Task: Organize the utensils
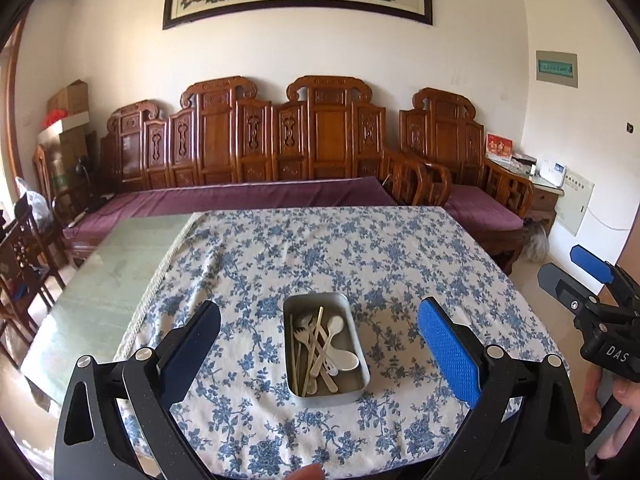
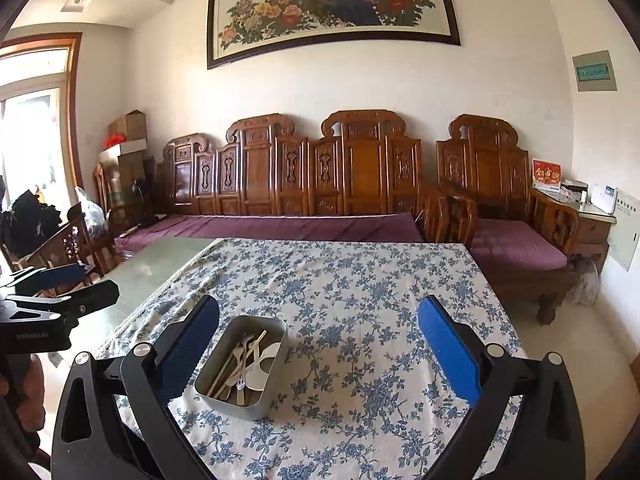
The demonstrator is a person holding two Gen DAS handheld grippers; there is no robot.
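A rectangular grey metal tin with rounded corners (image 1: 326, 349) stands on a white tablecloth printed with blue flowers (image 1: 360, 248), near the table's front edge and slightly toward the side where the cloth ends and a bare greenish glass tabletop (image 1: 108, 272) shows. The tin holds a loose heap of utensils: pale wooden chopsticks (image 1: 313, 350), white plastic spoons (image 1: 340, 360) and at least one white plastic fork (image 1: 299, 334), crossed over one another; the exact count cannot be told. In the left wrist view the tin's long axis runs away from the camera toward the carved wooden bench with purple cushions (image 1: 256, 196), and most utensils lie roughly along that axis, the chopsticks leaning slightly to the right at their far ends. In the right wrist view the same tin (image 2: 244, 364) appears obliquely at lower left. The left gripper (image 1: 320, 356), black with blue pads, is spread wide above the cloth with nothing between its jaws; the tin is seen through the gap, untouched. The right gripper (image 2: 318, 354) is likewise spread wide and empty, the tin lying just inside its left finger in that view.
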